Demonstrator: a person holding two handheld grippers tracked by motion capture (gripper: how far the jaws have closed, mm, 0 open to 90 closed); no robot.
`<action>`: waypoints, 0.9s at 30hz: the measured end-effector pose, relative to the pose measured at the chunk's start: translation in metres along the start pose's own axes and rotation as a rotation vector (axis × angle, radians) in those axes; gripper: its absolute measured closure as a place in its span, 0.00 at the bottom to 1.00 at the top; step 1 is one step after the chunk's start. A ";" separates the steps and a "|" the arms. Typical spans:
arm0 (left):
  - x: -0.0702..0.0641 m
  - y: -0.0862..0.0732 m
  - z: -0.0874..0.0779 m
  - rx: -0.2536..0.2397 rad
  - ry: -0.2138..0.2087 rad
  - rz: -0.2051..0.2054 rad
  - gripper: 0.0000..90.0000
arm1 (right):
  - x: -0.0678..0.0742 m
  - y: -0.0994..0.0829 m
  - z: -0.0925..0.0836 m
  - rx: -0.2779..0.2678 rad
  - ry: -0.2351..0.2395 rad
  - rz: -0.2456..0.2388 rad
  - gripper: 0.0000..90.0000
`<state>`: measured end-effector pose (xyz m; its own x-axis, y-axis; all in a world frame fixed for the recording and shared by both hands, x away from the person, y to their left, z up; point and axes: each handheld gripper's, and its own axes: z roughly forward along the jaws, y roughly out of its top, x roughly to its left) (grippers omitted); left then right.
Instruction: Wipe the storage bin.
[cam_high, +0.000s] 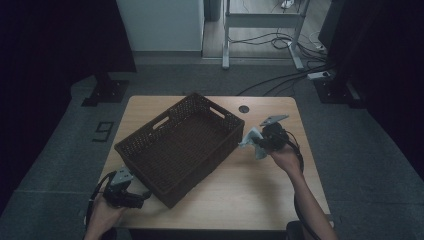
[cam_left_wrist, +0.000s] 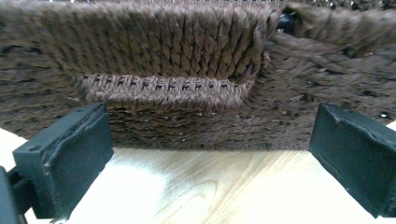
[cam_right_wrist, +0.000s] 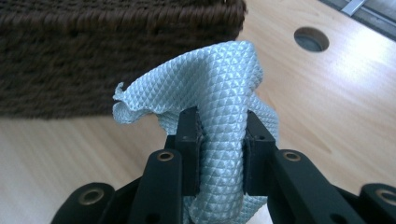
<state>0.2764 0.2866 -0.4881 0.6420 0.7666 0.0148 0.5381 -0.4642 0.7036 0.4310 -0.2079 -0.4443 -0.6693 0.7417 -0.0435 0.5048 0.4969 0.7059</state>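
Observation:
A dark brown woven basket stands askew in the middle of the wooden table. My right gripper is shut on a pale blue textured cloth, bunched between its pads and lifted just off the table beside the basket's right corner. In the high view the cloth hangs left of the right gripper. My left gripper is open, its jaws wide apart, low on the table facing the basket's handle slot. From above, the left gripper lies at the basket's near-left corner.
A round cable hole sits in the table top behind the basket. Bare wood lies in front of the basket and to its right. Cables and a metal stand frame are on the floor beyond the table.

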 end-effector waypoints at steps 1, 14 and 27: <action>-0.001 0.000 0.003 -0.004 -0.002 0.003 0.00 | -0.001 0.006 0.006 -0.002 -0.001 0.002 0.79; -0.002 0.001 0.010 -0.036 -0.030 0.008 0.00 | -0.009 0.020 0.033 0.010 -0.028 -0.001 0.78; -0.003 -0.001 0.010 -0.055 -0.022 0.012 0.00 | 0.006 0.022 0.041 -0.008 -0.008 -0.050 0.79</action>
<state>0.2796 0.2800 -0.4961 0.6606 0.7507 0.0080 0.4996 -0.4476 0.7416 0.4605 -0.1742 -0.4585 -0.6893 0.7195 -0.0846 0.4664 0.5301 0.7081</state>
